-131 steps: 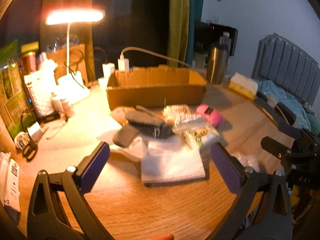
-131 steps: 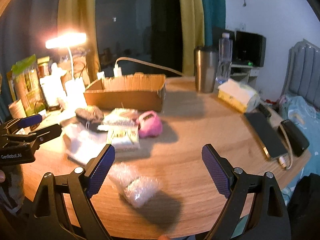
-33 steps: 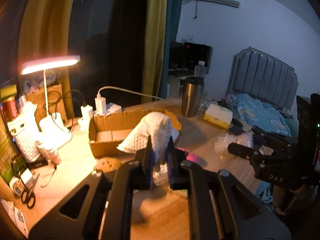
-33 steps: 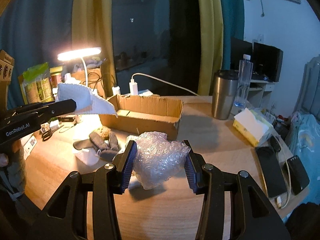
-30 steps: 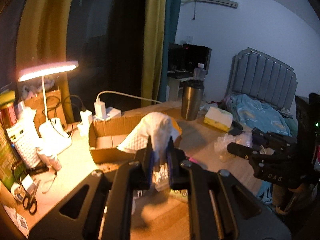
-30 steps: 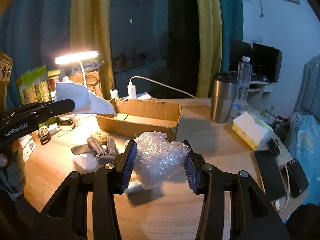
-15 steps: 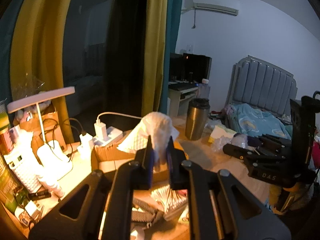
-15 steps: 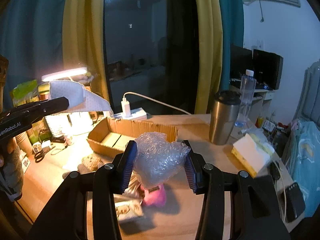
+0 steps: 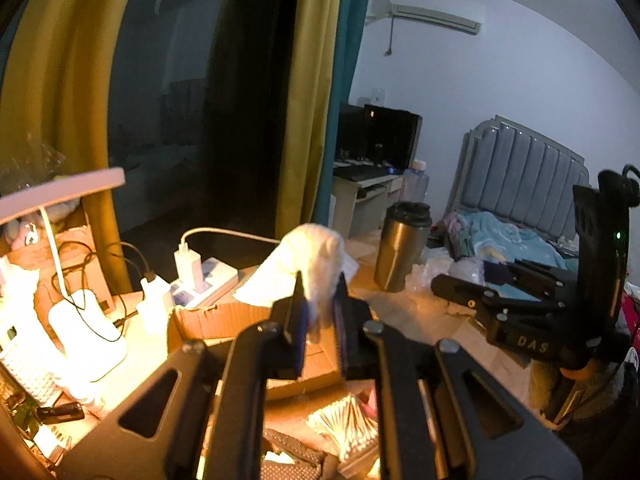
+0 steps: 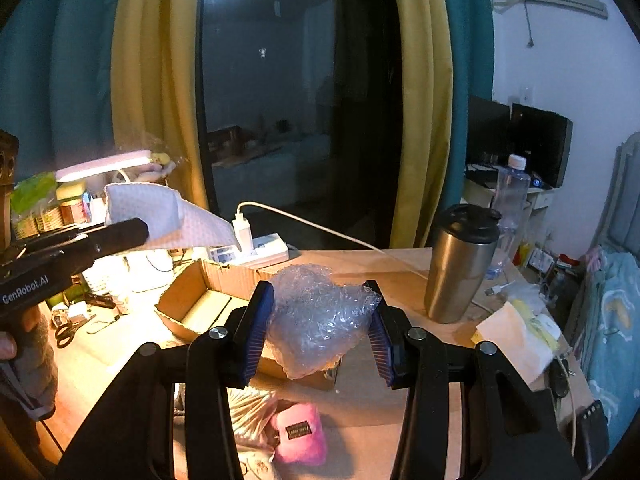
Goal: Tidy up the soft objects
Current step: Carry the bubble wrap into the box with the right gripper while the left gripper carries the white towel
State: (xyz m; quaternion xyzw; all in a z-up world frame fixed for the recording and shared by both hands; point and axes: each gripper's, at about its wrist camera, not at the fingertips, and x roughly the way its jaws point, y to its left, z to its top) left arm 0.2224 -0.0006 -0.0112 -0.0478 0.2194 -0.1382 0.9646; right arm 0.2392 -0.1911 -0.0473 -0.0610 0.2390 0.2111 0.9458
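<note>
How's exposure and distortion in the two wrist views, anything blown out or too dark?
Left wrist: area under the desk lamp is blown out to yellow-white at lower left; gripper body in the foreground is near black; the white cloth reads fine. Right wrist: more even; bubble wrap sharp, window behind dark with a ceiling-light reflection. Both: strong fisheye bending of the curtains, black vignette corners.

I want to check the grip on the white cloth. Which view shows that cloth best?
The right wrist view: the white cloth hangs side-on from the left gripper, its spread shape clear. The left wrist view shows only a bunched end of the white cloth between the shut fingers, partly hidden.
</note>
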